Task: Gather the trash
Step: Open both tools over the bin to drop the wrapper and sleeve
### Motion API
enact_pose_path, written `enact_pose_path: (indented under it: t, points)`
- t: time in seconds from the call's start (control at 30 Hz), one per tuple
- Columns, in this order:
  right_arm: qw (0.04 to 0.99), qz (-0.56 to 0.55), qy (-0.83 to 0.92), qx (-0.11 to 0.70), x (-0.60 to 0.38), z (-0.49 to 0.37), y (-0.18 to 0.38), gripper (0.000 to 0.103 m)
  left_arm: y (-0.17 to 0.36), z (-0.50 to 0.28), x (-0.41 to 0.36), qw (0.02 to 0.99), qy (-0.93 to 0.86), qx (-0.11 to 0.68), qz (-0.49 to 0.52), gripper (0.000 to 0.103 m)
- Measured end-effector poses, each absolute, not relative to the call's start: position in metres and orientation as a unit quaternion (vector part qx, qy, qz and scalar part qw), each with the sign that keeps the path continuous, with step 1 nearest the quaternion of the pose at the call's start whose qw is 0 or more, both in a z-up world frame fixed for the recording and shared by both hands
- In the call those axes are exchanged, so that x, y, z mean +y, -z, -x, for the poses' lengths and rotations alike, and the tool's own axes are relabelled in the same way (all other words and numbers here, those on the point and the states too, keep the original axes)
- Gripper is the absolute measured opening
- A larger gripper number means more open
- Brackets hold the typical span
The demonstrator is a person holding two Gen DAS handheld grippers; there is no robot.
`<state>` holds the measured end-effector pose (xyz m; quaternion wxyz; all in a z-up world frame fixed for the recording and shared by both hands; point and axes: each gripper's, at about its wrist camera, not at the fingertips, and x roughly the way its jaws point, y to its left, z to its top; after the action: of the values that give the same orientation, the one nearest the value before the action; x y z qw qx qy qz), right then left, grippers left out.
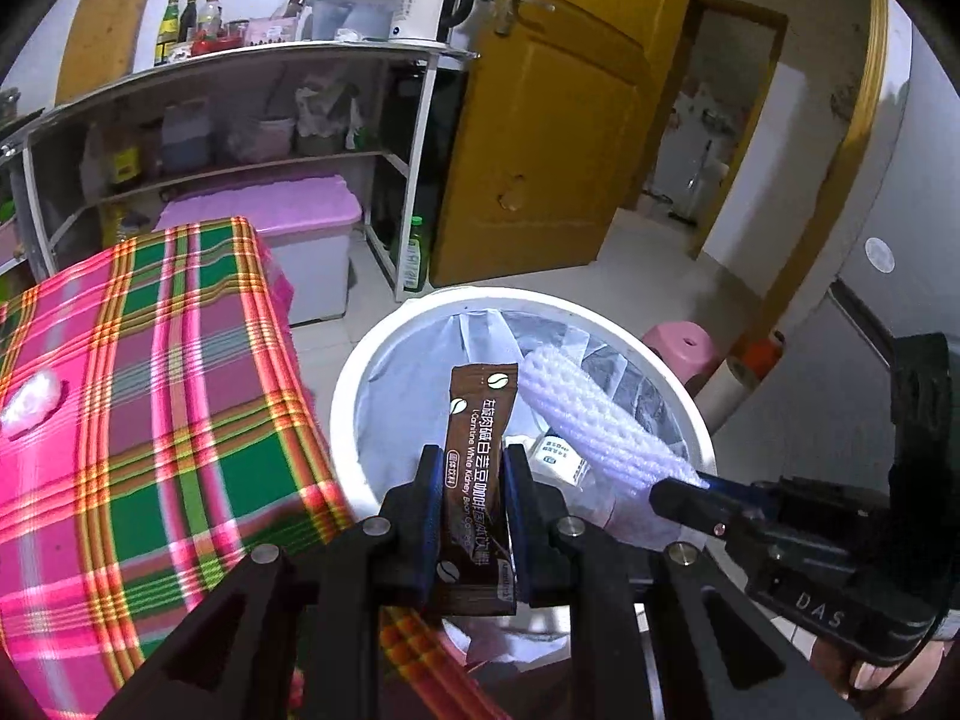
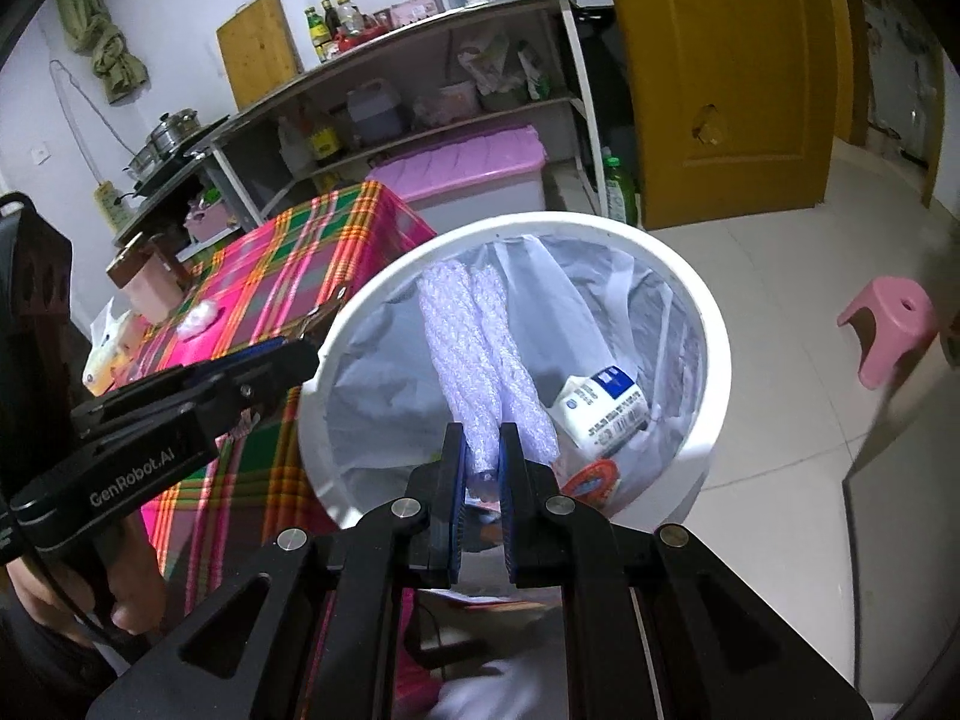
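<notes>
My left gripper (image 1: 473, 457) is shut on a brown coffee sachet (image 1: 480, 420), which sticks up over the open mouth of a white trash bin (image 1: 343, 396). My right gripper (image 2: 480, 441) is shut on the end of a pale lilac foam net sleeve (image 2: 465, 348) that hangs over the bin (image 2: 717, 324). In the left wrist view the foam net (image 1: 591, 414) runs from the right gripper (image 1: 675, 489) across the bin. In the right wrist view the left gripper (image 2: 297, 360) is at the bin's left rim. A milk carton (image 2: 606, 405) lies inside on the liner.
A table with a pink and green plaid cloth (image 1: 150, 390) stands left of the bin, with a white tissue ball (image 1: 30, 399) on it. A cup (image 2: 147, 279) and a tissue pack (image 2: 105, 354) are on its far side. A pink stool (image 2: 888, 324) stands on the floor to the right.
</notes>
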<state>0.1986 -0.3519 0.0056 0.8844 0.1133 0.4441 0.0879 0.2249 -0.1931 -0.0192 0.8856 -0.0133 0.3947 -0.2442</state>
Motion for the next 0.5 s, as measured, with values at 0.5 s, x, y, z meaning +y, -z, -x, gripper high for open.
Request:
enact_pose_path:
  t: [0.5]
  points:
    - [0.884,-0.112,-0.078,0.447,-0.3581,-0.1998,-0.0033,0.026,0.0197,-0.2315,-0.1971,0.883,0.25,0.398,0.023,0.025]
